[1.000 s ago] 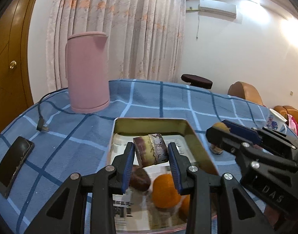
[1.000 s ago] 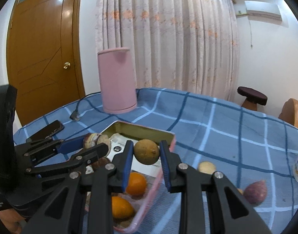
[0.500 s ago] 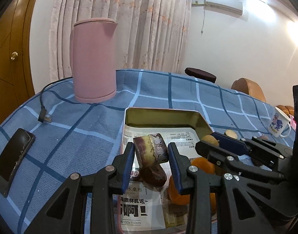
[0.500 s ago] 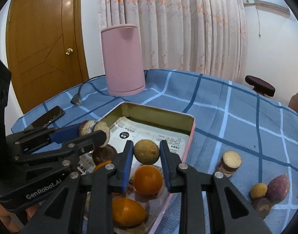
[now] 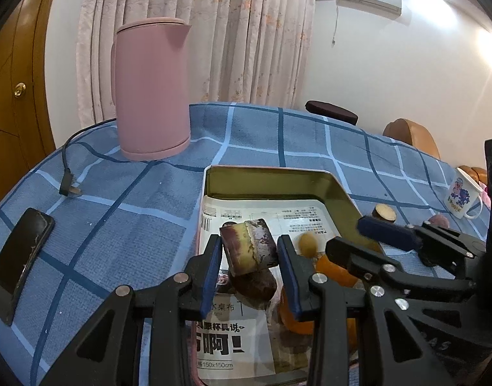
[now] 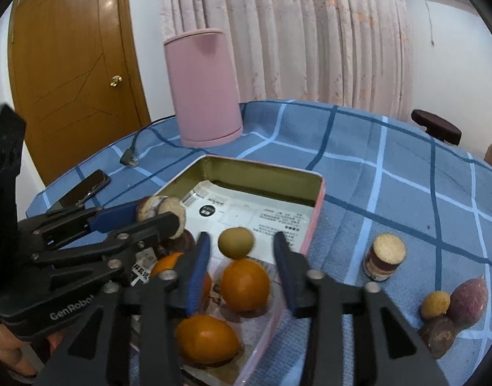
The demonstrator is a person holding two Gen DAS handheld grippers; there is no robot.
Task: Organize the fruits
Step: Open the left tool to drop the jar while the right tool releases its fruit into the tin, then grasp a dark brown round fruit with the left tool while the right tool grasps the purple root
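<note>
- The small yellow-brown fruit (image 6: 236,243) is lying in the tin tray (image 6: 318,212), touching the top of an orange (image 6: 245,284).
- The right gripper (image 6: 242,251) has just been opening its jaws; the pads are standing apart on both sides of this fruit and are not pressing it.
- The left gripper (image 5: 249,254) is clamping a cut purple piece (image 5: 248,251) over the tray, above a dark fruit (image 5: 254,284).
- Two more oranges (image 6: 207,337) are sitting in the tray near the camera.
- A cut round piece (image 6: 384,257) and three small fruits (image 6: 448,308) are lying on the blue checked cloth (image 6: 390,177), to the right of the tray.
- A pink kettle (image 5: 151,88) is standing behind the tray.
</note>
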